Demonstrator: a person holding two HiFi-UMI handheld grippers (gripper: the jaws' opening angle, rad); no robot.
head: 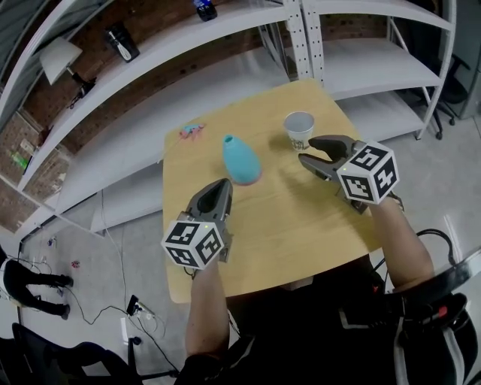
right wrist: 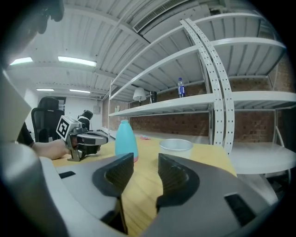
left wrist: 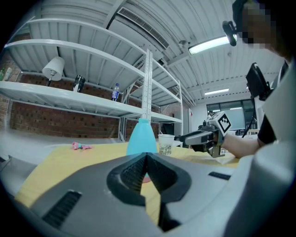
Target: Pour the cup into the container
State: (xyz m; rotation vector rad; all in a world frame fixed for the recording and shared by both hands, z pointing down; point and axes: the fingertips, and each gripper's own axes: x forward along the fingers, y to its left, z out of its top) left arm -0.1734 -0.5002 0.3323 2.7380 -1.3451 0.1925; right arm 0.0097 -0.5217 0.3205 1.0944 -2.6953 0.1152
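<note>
A white paper cup [head: 299,129] stands upright near the far right of the wooden table [head: 285,225]. A teal bottle-shaped container [head: 240,160] with a narrow open neck stands left of it. My right gripper [head: 306,149] hovers just in front of the cup, open, with nothing between its jaws. In the right gripper view the cup [right wrist: 175,148] sits ahead, slightly right of the right gripper [right wrist: 145,159]. My left gripper [head: 224,183] is shut and empty, just short of the container. In the left gripper view the container [left wrist: 142,136] rises right behind the left gripper [left wrist: 147,155].
A small pink object [head: 192,131] lies at the table's far left corner. White metal shelving [head: 225,37] stands behind the table, with a bottle [head: 204,9] and a lamp [head: 60,56] on it. Cables [head: 113,308] lie on the floor at the left.
</note>
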